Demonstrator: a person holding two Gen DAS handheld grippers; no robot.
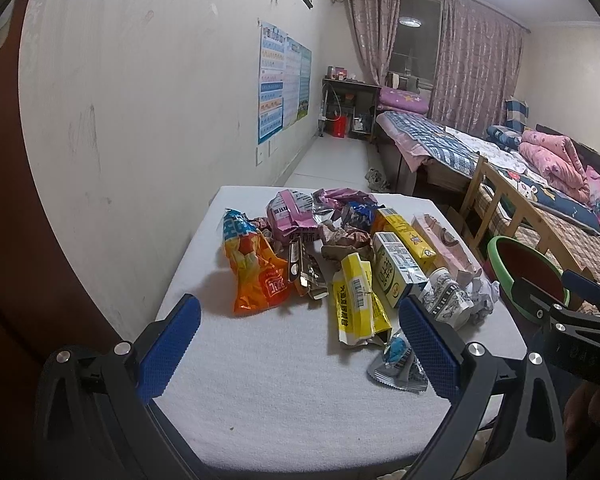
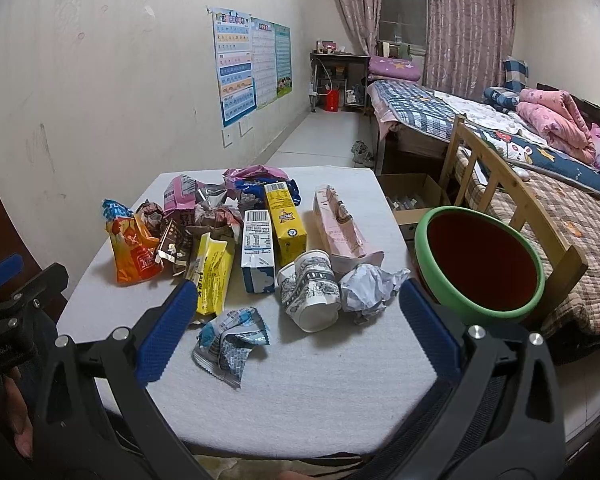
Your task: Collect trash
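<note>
Trash lies in a heap on the white table (image 1: pixel 260 380) (image 2: pixel 320 380): an orange snack bag (image 1: pixel 256 276) (image 2: pixel 134 256), a yellow wrapper (image 1: pixel 356 304) (image 2: pixel 212 276), milk cartons (image 1: pixel 396 272) (image 2: pixel 258 252), a crushed paper cup (image 1: pixel 446 296) (image 2: pixel 310 292), crumpled paper (image 2: pixel 368 286) and a silver-blue wrapper (image 1: pixel 398 364) (image 2: pixel 230 344). A green bin (image 2: pixel 480 264) (image 1: pixel 524 268) with a dark red inside stands off the table's right edge. My left gripper (image 1: pixel 300 344) is open above the near table. My right gripper (image 2: pixel 296 320) is open over the cup and silver wrapper, holding nothing.
A pink-white wall runs along the left. A wooden bed frame (image 2: pixel 512 184) with patterned bedding stands right of the bin, and a cardboard box (image 2: pixel 412 196) sits on the floor behind the table. The other gripper shows at the edge of each view.
</note>
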